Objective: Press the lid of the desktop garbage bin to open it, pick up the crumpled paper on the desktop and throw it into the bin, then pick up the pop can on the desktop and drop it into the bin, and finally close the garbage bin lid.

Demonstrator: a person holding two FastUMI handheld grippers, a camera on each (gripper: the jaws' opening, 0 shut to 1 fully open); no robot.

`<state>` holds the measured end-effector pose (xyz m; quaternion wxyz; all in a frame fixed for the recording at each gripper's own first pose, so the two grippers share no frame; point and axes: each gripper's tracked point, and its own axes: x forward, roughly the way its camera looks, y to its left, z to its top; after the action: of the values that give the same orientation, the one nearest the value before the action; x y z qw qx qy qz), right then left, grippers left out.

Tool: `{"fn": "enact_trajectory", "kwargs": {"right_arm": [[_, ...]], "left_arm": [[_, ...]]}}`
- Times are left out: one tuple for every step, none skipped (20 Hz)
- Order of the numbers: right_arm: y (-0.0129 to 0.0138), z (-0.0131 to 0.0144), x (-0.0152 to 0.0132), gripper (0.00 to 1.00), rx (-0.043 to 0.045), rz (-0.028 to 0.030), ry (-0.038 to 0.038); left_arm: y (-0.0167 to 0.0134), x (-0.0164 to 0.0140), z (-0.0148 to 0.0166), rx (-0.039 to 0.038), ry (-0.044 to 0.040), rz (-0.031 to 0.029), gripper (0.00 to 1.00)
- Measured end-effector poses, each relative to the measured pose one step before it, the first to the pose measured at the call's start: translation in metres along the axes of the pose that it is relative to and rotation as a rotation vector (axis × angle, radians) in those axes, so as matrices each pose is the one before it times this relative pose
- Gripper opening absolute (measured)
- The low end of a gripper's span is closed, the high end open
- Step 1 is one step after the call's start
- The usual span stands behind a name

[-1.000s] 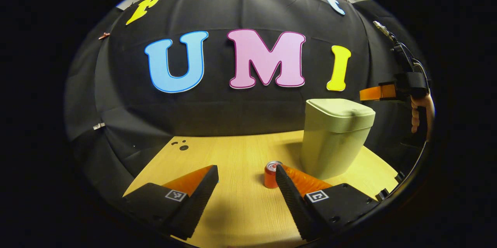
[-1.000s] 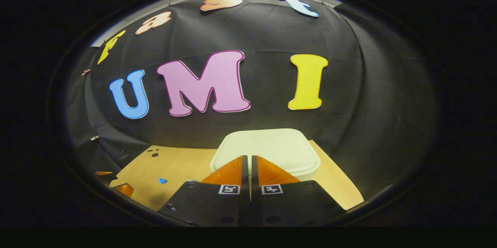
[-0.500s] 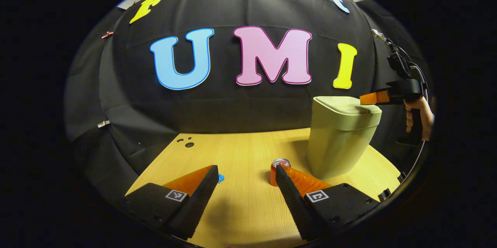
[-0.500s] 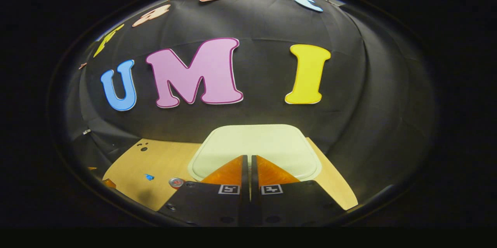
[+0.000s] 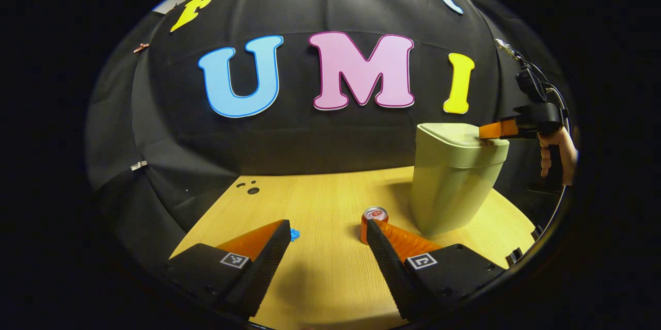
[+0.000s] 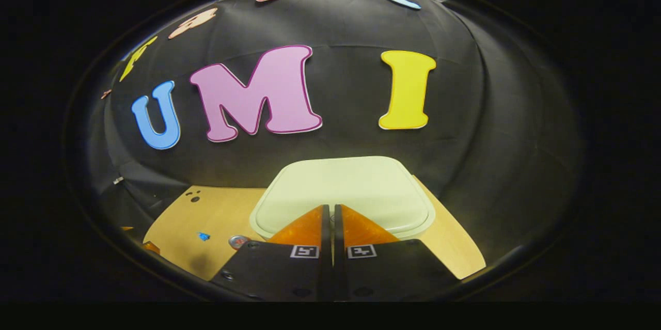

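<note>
A wooden surface (image 5: 320, 201) is seen stretching ahead of both pairs of tongs, backed by the black cloth wall (image 5: 310, 139). In the left gripper view, a pale green garbage bin (image 5: 452, 185) is seen standing upright on the surface, ahead and to the right of the left tongs (image 5: 328, 237), with its lid (image 5: 454, 136) down. The left tongs are spread wide above the surface, with nothing held between them. Farther off in that view, the right tongs (image 5: 485, 130) are seen with their tips laid on the near right edge of the lid, carried by a hand (image 5: 555, 152). In the right gripper view, the right tongs (image 6: 331, 215) are pressed together, with no gap seen between their fingers, and the lid (image 6: 343, 193) lies directly beneath and ahead of their tips. An orange pop can (image 5: 373, 221) is seen upright on the surface, just beyond the tip of the left tongs' right finger and near the foot of the bin. A small blue scrap (image 5: 294, 234) is seen on the surface beside the tip of the left tongs' left finger.
</note>
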<state>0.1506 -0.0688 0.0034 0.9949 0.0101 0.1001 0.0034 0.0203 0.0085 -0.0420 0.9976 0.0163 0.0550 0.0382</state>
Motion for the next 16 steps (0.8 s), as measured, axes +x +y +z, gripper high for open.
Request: {"fn": "enact_trajectory", "kwargs": {"right_arm": [[0.00066, 0.00056, 0.00067, 0.01, -0.01884, -0.00597, -0.0065], [0.00083, -0.00223, -0.00066, 0.01, -0.02185, -0.00618, -0.00141], [-0.00015, 0.00159, 0.00006, 0.05, -0.01654, -0.0052, -0.00634], [-0.00069, -0.00037, 0.00081, 0.05, -0.0077, 0.0, -0.00439], [-0.00011, 0.00272, 0.00038, 0.06, -0.00596, -0.00046, -0.00567], [0.00098, 0.00293, -0.00275, 0.02, -0.00479, -0.00328, -0.01329], [-0.00109, 0.00765, -0.0016, 0.02, -0.00406, -0.00933, -0.02397], [-0.00091, 0.0002, -0.00303, 0.05, -0.00491, -0.00533, -0.0009], [0.00283, 0.00087, -0.00364, 0.09, 0.0078, 0.01074, 0.00466], [0.00092, 0.0014, -0.00362, 0.05, 0.01258, 0.00019, -0.00351], [-0.00037, 0.00344, -0.00326, 0.01, 0.00655, -0.0059, -0.00835], [-0.00058, 0.00201, -0.00434, 0.05, 0.00115, -0.00747, -0.00782], [-0.00094, 0.00219, -0.00519, 0.01, -0.00034, -0.00831, -0.00547], [-0.00084, 0.00224, -0.00598, 0.01, 0.00162, -0.00677, -0.00446], [0.00089, 0.00168, -0.00577, 0.01, 0.00489, -0.00308, -0.00461], [0.00264, 0.00138, -0.00684, 0.01, 0.00491, -0.00171, -0.00446]], "left_arm": [[-0.00105, -0.00054, 0.00012, 0.00531, 0.00351, 0.00072, 0.95], [0.00049, 0.00002, -0.00083, 0.00673, 0.00121, 0.00162, 0.95], [0.00019, -0.00061, 0.00058, 0.0044, -0.00024, -0.00071, 0.95], [-0.00071, -0.00006, 0.00062, 0.00078, -0.00351, -0.00156, 0.95], [0.00013, -0.00068, 0.0023, -0.00113, -0.00637, -0.00065, 0.95], [0.00119, -0.00016, 0.00035, -0.00132, -0.00477, 0.00017, 0.95], [0.00012, -0.00174, 0.0014, -0.00105, -0.00281, -0.00152, 0.95], [0.00007, -0.0018, -0.00016, -0.0013, -0.00431, -0.00354, 0.95], [0.00116, -0.00212, 0.00125, 0.00053, -0.00447, -0.00192, 0.95], [0.00199, -0.00209, -0.00043, 0.00257, -0.00408, -0.00087, 0.95], [0.0019, -0.00255, 0.00043, 0.00097, -0.00428, -0.00024, 0.95], [0.0028, -0.00265, -0.00006, -0.00191, -0.00358, -0.00102, 0.95], [0.00281, -0.00275, -0.0003, -0.00347, -0.00183, -0.00129, 0.95], [0.00261, -0.00328, -0.00165, -0.00422, -0.00123, -0.00129, 0.95], [0.00254, -0.00275, -0.00131, -0.00558, -0.00062, -0.00171, 0.95], [0.00442, -0.00276, -0.00119, -0.00526, -0.00031, -0.00242, 0.95]]}}
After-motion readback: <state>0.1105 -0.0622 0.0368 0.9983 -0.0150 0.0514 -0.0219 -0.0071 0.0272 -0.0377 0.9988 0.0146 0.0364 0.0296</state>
